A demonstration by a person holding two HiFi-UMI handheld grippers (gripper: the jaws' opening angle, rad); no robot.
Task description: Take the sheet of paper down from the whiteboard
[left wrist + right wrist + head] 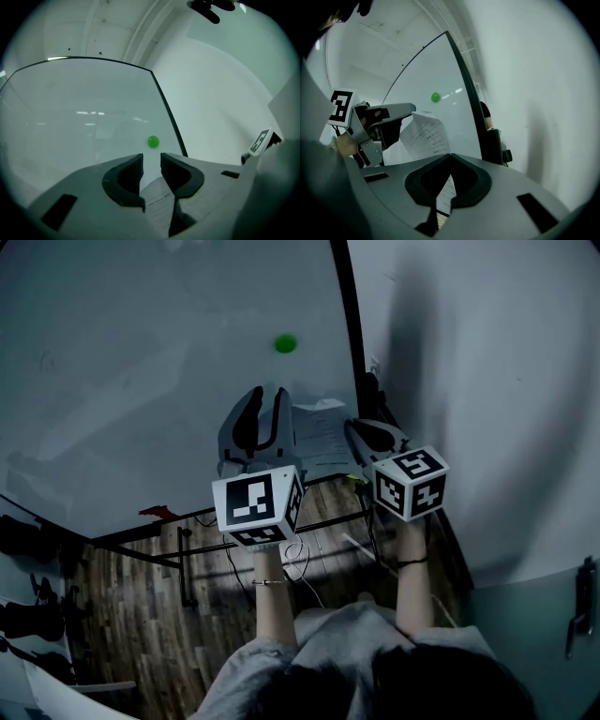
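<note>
R tool (450, 158) clamped shut on sheet of paper (424, 133). The sheet is off the whiteboard (141, 381), held in front of its lower-right edge. L tool (151, 163) jaws a narrow gap apart, gripping nothing, just beside the sheet. Green magnet (285, 343) on board above, clear of the sheet.

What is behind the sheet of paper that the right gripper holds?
Behind the sheet of paper, clamped in the right gripper, is the whiteboard. The green magnet sits higher, clear of the sheet. The board area directly behind it is covered.
</note>
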